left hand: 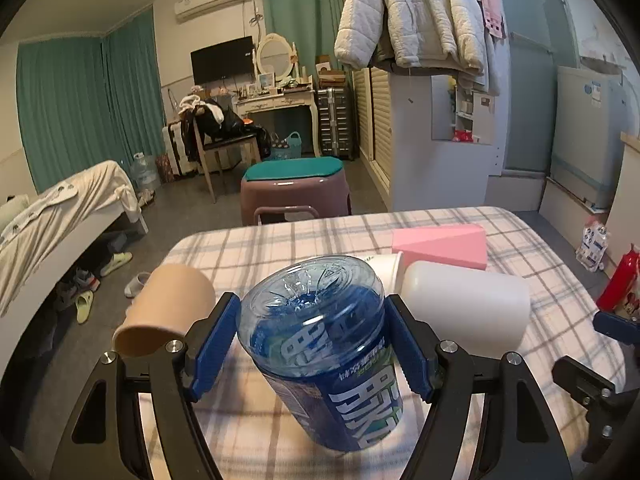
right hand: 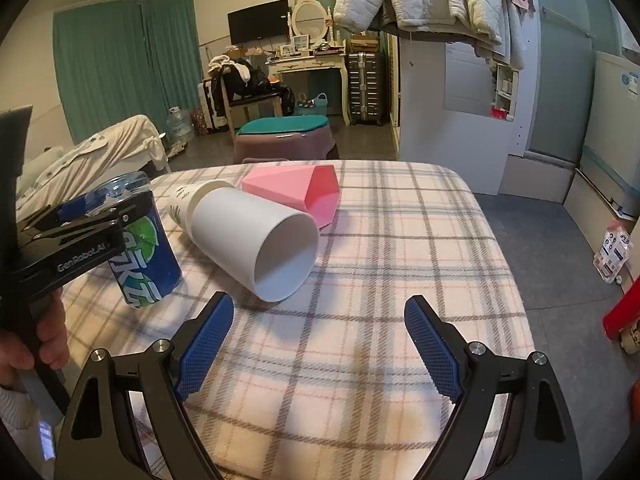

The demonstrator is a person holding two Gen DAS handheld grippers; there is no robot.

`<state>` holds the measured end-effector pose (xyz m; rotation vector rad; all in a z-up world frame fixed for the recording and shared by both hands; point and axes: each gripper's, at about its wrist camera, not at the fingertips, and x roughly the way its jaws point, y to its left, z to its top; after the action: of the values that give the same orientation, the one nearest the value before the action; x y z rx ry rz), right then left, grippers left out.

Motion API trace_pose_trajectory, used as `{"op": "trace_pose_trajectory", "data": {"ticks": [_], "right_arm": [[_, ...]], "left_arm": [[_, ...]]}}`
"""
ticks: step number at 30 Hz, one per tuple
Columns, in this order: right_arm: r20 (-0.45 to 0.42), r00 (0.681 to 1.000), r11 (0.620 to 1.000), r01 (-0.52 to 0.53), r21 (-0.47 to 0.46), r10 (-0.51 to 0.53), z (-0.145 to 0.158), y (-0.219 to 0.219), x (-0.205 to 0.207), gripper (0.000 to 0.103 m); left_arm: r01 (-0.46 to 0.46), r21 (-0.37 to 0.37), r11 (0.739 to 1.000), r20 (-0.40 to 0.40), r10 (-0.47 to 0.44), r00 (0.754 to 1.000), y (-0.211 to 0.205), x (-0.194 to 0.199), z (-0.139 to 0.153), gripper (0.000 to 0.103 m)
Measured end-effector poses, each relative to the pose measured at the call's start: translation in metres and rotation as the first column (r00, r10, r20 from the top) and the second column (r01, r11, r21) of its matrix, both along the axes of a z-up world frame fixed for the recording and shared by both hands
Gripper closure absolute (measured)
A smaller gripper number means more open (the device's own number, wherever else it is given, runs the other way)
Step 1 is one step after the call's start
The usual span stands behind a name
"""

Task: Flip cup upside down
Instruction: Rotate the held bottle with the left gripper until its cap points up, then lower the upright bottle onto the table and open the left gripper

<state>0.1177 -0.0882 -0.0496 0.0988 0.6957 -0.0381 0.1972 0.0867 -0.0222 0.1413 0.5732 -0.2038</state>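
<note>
Gripping the blue cup (left hand: 320, 344) near its upturned base, our left gripper (left hand: 312, 344) has both pads pressed against its sides; the cup stands inverted, slightly tilted, on the plaid table (right hand: 360, 360), so we judge only release remains. Our right gripper (right hand: 320, 344) hovers wide, empty. Beyond the cup lie the white cup (right hand: 256, 244), then the pink box (right hand: 296, 192).

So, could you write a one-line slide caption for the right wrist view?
Open right gripper above checked tablecloth; left gripper holds upturned blue cup beside tipped white cup.
</note>
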Motion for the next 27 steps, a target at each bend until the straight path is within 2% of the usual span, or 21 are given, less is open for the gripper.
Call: {"op": "trace_pose_trajectory", "data": {"ticks": [12, 15, 27], "right_arm": [[0.022, 1.000, 1.000, -0.009, -0.009, 0.009, 0.012, 0.012, -0.019, 0.015], [0.027, 1.000, 1.000, -0.007, -0.007, 0.007, 0.016, 0.012, -0.024, 0.015], [0.077, 0.997, 1.000, -0.013, -0.017, 0.015, 0.042, 0.025, -0.049, 0.015]], "left_arm": [[0.055, -0.021, 0.998, -0.042, -0.056, 0.998, -0.007, -0.024, 0.001, 0.027], [0.070, -0.038, 0.997, -0.035, -0.071, 0.997, -0.007, -0.029, 0.006, 0.024], [0.109, -0.106, 0.988, 0.033, -0.106, 0.994, -0.005, -0.047, 0.043, 0.024]]}}
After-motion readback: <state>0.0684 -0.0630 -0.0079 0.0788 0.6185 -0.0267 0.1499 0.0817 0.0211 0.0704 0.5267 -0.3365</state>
